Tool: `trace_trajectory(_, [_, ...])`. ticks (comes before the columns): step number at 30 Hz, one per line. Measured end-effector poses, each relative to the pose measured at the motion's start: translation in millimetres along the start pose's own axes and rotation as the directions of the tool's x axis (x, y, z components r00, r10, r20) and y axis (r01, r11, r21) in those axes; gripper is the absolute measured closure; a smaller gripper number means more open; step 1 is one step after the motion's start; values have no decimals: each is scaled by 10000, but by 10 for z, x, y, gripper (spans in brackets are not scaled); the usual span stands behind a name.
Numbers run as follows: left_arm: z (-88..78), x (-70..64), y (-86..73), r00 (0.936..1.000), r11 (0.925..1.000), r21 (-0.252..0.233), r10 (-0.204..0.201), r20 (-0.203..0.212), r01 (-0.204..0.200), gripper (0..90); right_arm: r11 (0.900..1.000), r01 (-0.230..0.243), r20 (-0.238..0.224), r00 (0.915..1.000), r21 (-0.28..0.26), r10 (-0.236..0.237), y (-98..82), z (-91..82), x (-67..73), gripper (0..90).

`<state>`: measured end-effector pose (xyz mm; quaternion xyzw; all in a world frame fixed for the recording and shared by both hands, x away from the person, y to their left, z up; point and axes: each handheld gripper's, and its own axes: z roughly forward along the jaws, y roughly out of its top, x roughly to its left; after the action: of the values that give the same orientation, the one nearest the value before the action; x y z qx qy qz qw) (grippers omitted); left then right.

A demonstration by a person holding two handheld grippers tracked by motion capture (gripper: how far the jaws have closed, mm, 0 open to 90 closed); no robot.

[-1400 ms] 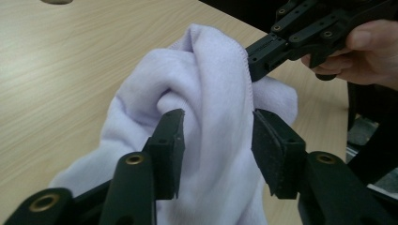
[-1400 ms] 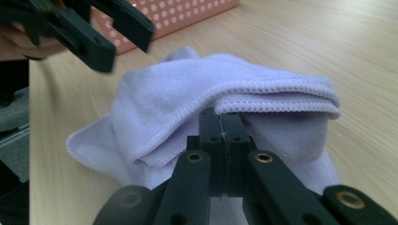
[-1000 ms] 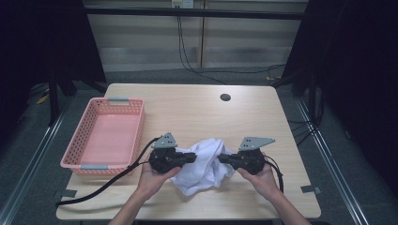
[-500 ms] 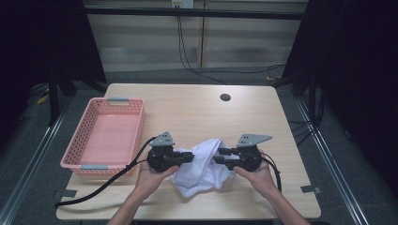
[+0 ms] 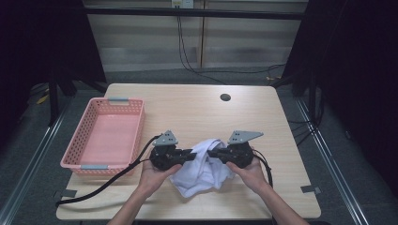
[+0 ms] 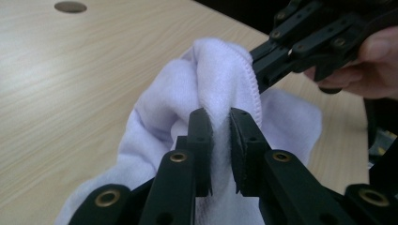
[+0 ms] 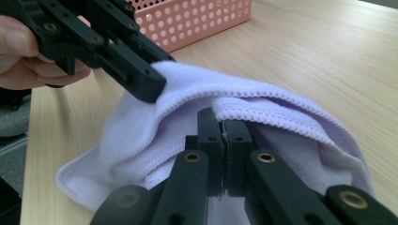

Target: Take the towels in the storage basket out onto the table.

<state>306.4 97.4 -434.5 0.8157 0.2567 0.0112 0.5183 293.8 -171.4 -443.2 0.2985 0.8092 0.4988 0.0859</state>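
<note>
Near the table's (image 5: 197, 112) front edge we see a white cloth (image 5: 202, 165), soft and fleecy with a stitched hem, bunched in rumpled folds between our two grippers. Our left gripper (image 5: 191, 155) is clamped on a thick fold of it, and our right gripper (image 5: 210, 153) has just closed on the cloth, jaws nearly touching, with a thin hemmed edge pinched between them. At the left stands a pink plastic basket (image 5: 75, 151) with perforated walls. Since a second ago the cloth has been drawn taller and narrower, and the grippers stand closer together. From above, the jaw tips are buried in folds, and our forearms are cut off below.
</note>
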Motion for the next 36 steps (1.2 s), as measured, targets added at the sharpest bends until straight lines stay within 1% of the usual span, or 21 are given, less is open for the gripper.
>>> trace_trajectory(2, [-29,-10,23,10000,9998,-220,33,29,-32,799,10000,81,-21,10000,-46,-81,9,-41,14,883])
trace_trajectory(5, [-37,-6,23,9999,9997,-237,37,149,-33,803,9997,209,-23,9998,-88,-209,8,-112,42,884])
trace_trajectory(10, [-42,-9,16,9999,9999,-148,-17,137,19,827,9994,179,79,9998,296,-181,-94,-147,37,894])
trace_trajectory(12, [-46,-9,2,9995,9997,-200,-163,279,168,829,9992,175,172,9997,356,-182,-106,-171,27,895])
trace_trajectory(14, [-65,-28,-6,9999,10000,-45,-30,164,31,853,9989,204,199,9996,428,-213,-110,-205,25,895])
trace_trajectory(16, [-76,-30,-12,9998,9999,-89,-84,191,86,862,9984,243,434,9987,519,-266,-132,-256,27,895])
trace_trajectory(18, [-114,-15,-24,10000,10000,-41,-88,-41,88,868,9984,189,465,9987,535,-214,-153,-276,10,895])
trace_trajectory(19, [-165,15,-54,9996,9997,-34,-257,-141,256,869,9977,98,743,9971,671,-147,-201,-328,-34,895])
trace_trajectory(20, [-165,15,-54,9996,9997,-34,-257,-141,256,871,9977,98,743,9971,671,-147,-201,-328,-34,895])
trace_trajectory(24, [-233,40,-105,9989,9991,42,-418,-198,419,872,9985,-101,1060,9944,532,44,-260,-504,-117,896])
trace_trajectory(25, [-280,26,-91,9986,9991,-62,-419,-310,418,873,9990,-31,1328,9911,446,-29,-241,-601,-127,896])
trace_trajectory(26, [-280,26,-91,9986,9991,-62,-419,-310,418,873,9990,-31,1328,9911,446,-29,-241,-601,-127,896])
trace_trajectory(27, [-339,1,-47,9986,9990,-175,-418,-315,412,873,9997,-92,1552,9879,232,55,-207,-705,-162,896])
trace_trajectory(29, [-384,-18,-16,9988,9991,-267,-345,-354,336,874,9999,-112,1886,9820,30,104,-165,-805,-215,896])
trace_trajectory(30, [-430,-37,19,9988,9988,-369,-323,-375,310,874,9999,-112,1886,9820,30,104,-165,-805,-215,896])
trace_trajectory(31, [-558,-74,92,9977,9987,-480,-193,-651,162,875,9996,-153,2171,9759,-221,197,-116,-917,-282,897])
trace_trajectory(32, [-558,-74,92,9977,9987,-480,-193,-651,162,876,9996,-153,2171,9759,-221,197,-116,-917,-282,897])
trace_trajectory(33, [-644,-91,136,9981,9972,-724,-244,-573,202,876,9972,-327,2577,9650,-676,492,-57,-1067,-384,897])
trace_trajectory(34, [-696,-104,160,9981,9960,-863,-288,-545,240,876,9972,-327,2577,9650,-676,492,-57,-1067,-384,897])
trace_trajectory(35, [-810,-144,208,9971,9954,-957,-125,-747,53,876,9942,-364,2958,9530,-1016,651,-11,-1176,-452,897])
trace_trajectory(36, [-810,-144,208,9971,9954,-957,-125,-747,53,875,9942,-364,2958,9530,-1016,651,-11,-1176,-452,897])
